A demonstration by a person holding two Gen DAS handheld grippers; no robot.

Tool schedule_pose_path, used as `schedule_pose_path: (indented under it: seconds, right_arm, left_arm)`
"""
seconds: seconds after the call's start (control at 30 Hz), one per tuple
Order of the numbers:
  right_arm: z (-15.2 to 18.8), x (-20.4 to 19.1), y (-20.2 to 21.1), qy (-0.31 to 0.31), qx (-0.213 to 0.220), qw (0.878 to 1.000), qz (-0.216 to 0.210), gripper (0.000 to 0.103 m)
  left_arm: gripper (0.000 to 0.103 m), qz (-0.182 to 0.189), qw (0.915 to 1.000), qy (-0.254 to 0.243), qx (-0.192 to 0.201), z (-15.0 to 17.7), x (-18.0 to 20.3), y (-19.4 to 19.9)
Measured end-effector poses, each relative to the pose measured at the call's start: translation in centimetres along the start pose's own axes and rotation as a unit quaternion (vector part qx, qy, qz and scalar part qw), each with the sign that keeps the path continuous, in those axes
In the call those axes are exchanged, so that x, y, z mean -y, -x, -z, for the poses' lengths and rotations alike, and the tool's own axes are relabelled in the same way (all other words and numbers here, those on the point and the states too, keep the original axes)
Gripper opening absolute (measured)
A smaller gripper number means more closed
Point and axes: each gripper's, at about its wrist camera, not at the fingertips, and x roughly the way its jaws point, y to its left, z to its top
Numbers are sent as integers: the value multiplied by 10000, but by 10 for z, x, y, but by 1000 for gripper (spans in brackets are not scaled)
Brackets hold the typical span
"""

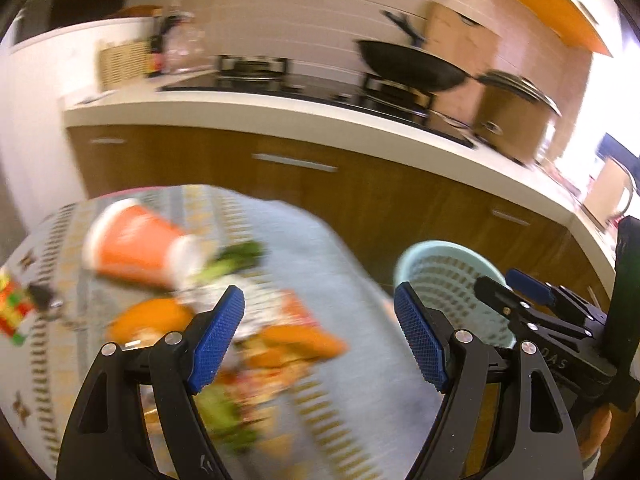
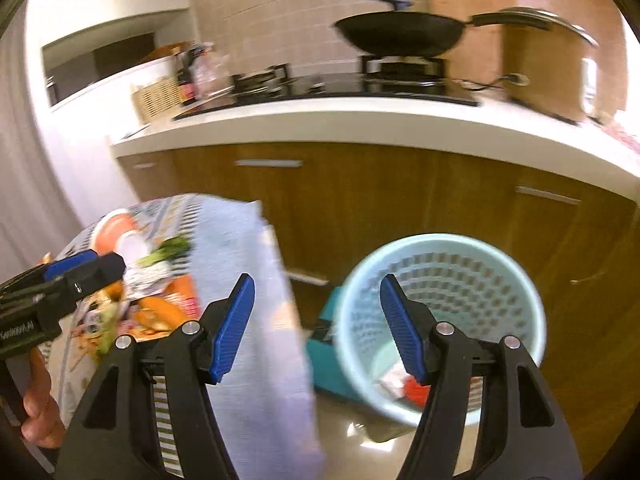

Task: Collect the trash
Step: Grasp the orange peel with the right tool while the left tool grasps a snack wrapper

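Trash lies on the patterned tablecloth (image 1: 304, 240): a tipped orange paper cup (image 1: 132, 244), green vegetable scraps (image 1: 240, 256), orange peel (image 1: 148, 316) and crumpled wrappers (image 1: 296, 344). My left gripper (image 1: 320, 308) hovers over this pile, open, with nothing between its blue pads. A light-blue mesh basket (image 2: 440, 280) stands on the floor to the right of the table, with some trash (image 2: 412, 388) at its bottom. My right gripper (image 2: 318, 292) is open and empty, between the table's edge and the basket. The left gripper (image 2: 80, 268) shows at the left edge of the right wrist view. Both views are motion-blurred.
A kitchen counter (image 2: 360, 124) with brown cabinets runs behind the table and basket, carrying a black wok (image 2: 400, 32) and a lidded pot (image 2: 544, 64). A teal object (image 2: 328, 344) sits on the floor beside the basket. A colourful cube (image 1: 12, 308) lies at the table's left.
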Motion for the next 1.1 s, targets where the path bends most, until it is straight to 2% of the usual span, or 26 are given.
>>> schedule_pose_path:
  seconds: [0.13,0.23,0.4,0.53,0.8,0.87,0.97,1.0,1.03,1.1]
  right_arm:
    - [4,-34,-5,229,-95,9994,-241,60]
    - [7,-51,-11,311,-178,9984,-435,58]
    - [12,-78,-27,430,-430,9952,-764,56]
    - [18,-98,-39,669,-592,9925,-838,56]
    - [22,-116,-63,1188,-714,9869,-825,56]
    - [23,-119,-70,1296,-768,9849,-850,56]
    - [26,-121,-79,1352,-878,9819,-990,56]
    - [26,-121,-82,1344,-901,9816,-1017,56]
    - [26,-120,-85,1327,-933,9812,-1046,56]
    - [27,-119,-90,1312,-1011,9797,-1132,56]
  left_arm:
    - [75,-315,9989,356,-33,11,-55,22]
    - [74,-417,9975,542,-156,22,-87,30]
    - [73,-368,9957,703,-484,40,-123,24]
    - [65,-189,9938,778,-775,51,-135,5]
    - [55,-37,9911,900,-977,59,-142,-15]
    - [52,-77,9911,912,-963,60,-142,-17]
    - [37,-66,9913,884,-977,61,-143,-17]
    - [28,-6,9910,905,-987,61,-143,-17]
    - [23,73,9906,923,-1009,61,-142,-17]
    - [19,52,9915,877,-957,61,-139,-15]
